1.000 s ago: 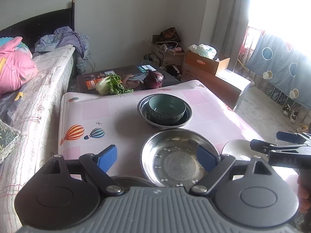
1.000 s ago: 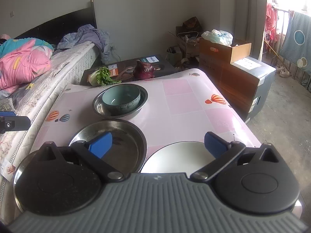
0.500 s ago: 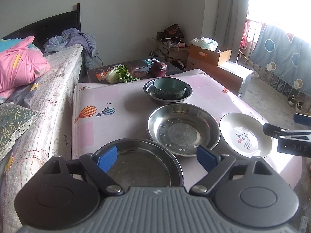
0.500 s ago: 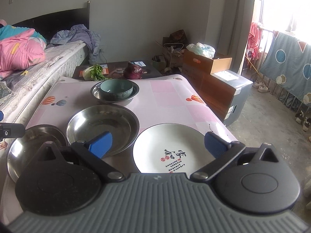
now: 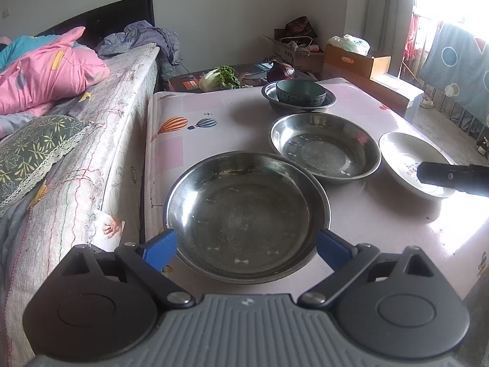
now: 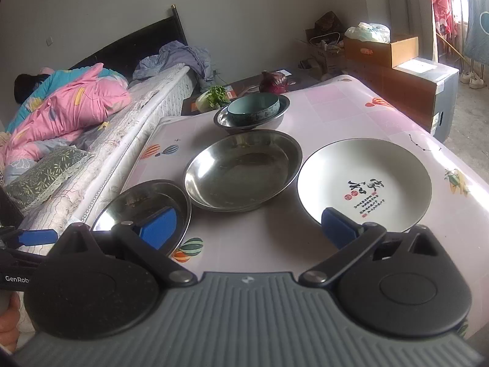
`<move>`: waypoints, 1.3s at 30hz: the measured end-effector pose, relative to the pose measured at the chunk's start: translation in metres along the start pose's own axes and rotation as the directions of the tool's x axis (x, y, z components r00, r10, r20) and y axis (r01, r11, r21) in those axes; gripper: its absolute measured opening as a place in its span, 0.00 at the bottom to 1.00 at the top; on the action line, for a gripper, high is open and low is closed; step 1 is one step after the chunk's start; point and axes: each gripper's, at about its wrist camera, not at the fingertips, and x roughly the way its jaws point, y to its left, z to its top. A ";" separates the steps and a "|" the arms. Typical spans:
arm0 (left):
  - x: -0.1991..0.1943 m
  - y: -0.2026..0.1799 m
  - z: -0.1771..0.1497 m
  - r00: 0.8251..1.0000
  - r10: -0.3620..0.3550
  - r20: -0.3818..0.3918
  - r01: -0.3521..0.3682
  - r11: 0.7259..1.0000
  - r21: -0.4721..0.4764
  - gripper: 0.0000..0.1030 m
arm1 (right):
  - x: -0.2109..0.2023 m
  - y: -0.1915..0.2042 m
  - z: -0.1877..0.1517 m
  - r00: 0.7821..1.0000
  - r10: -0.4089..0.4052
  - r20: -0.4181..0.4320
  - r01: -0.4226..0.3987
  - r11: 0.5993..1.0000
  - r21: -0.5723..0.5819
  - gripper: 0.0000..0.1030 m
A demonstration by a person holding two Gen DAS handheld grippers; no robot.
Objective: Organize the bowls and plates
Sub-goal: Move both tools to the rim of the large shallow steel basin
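Left tool (image 5: 246,246), blue pads spread wide apart, empty, hovering just before the near rim of the nearest steel dish (image 5: 247,215). Right tool (image 6: 249,229), likewise spread and gripping nothing, poised over the near edge of the white plate (image 6: 365,183).

Risks, as a guess: thin, polished steel rim likely to slip between smooth pads if pinched shallowly; glossy glazed plate apt to pivot or drop when lifted by one edge; glossy vinyl cover on the counter (image 5: 195,107) letting dishes skate toward the bed-side edge when nudged; nearest dish lying close to that edge already. Stacking steel into steel could jam or clatter if set down tilted.

Beyond, second steel dish (image 5: 325,148): round, shallow, mirror-bright with a flat base, nearly touching the first, contact hard to tell. White plate round, shallow, printed with black calligraphy and red seals. At the far end, teal ceramic bowl (image 5: 301,92), matte with a patterned outer band, nested inside a steel basin (image 5: 270,93). Cover pink-checked, printed with balloons.
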 end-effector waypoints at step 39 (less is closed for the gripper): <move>0.075 0.057 0.005 0.992 -0.071 -0.104 0.057 0.990 -0.130 0.81 | 0.169 0.063 -0.009 0.923 0.242 -0.301 -0.224 0.970 0.093 0.36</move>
